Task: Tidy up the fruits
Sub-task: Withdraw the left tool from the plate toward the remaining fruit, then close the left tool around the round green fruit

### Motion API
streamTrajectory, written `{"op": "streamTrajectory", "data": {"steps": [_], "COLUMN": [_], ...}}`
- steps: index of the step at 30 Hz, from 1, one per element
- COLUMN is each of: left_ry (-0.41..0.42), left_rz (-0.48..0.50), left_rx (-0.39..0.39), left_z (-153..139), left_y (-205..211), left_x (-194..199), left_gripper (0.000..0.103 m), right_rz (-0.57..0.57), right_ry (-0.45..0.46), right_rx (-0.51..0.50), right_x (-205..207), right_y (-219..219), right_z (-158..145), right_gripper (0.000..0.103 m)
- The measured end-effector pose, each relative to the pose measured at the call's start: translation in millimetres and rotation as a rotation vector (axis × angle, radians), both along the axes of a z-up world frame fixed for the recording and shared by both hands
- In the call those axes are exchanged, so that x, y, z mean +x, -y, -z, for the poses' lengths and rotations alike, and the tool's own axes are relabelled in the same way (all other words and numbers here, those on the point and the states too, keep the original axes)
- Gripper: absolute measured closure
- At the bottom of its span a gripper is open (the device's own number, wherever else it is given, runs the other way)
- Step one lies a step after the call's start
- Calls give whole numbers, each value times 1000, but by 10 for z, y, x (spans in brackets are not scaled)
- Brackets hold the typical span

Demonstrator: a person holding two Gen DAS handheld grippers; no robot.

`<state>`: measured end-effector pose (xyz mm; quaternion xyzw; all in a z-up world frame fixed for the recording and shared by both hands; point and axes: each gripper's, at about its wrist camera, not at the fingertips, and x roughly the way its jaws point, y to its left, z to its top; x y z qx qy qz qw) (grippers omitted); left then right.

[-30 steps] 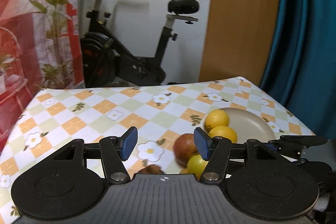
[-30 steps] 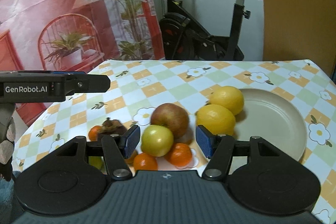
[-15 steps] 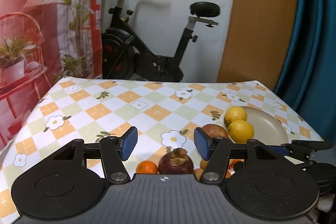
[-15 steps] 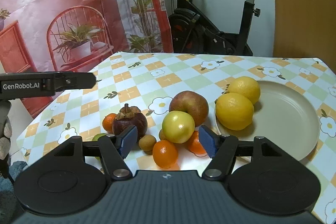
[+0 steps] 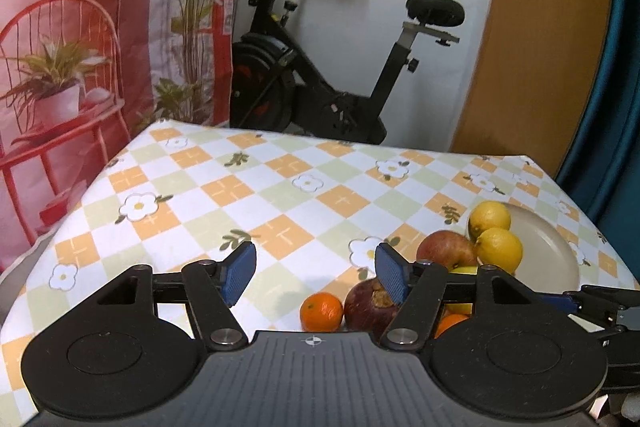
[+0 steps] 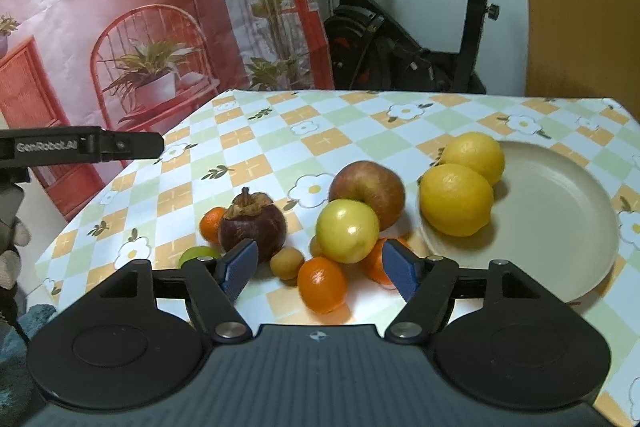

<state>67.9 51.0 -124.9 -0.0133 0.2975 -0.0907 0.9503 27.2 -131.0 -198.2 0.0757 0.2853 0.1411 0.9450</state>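
Both grippers farther back; lemons (image 6: 456, 199) plated.

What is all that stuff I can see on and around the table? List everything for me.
lemons: two, yellow, on the plate's left edge, touching
plate: one, beige, right side of the table
red apple: one, just left of the plate
yellow-green apple: one, in front of the red apple
mangosteen: one, dark purple, left of the apples
small oranges: three, around the cluster
small brown fruit: one, beside the mangosteen
green fruit: one, mostly hidden
tablecloth: checked, orange and green, flowers
exercise bike: black, behind the table
backdrop: red, printed chair and plants
left gripper: jaws open, empty
right gripper: jaws open, empty
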Motion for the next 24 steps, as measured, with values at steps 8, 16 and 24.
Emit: {"op": "streamTrajectory", "data": {"steps": [8, 16, 24], "left_ry": [-58, -91, -205], "left_rz": [1, 52, 98], "left_rx": [-8, -46, -143], "left_z": [128, 247, 424], "left_y": [-44, -46, -67], "left_x": [-36, -65, -10], "left_gripper": [36, 41, 48], "right_rz": [-116, -142, -241], "right_ry": [-24, -37, -30], "right_rx": [-58, -74, -116], "right_x": [10, 14, 12], "right_y": [-208, -280, -488], "right_z": [74, 136, 158], "right_gripper": [31, 31, 43]}}
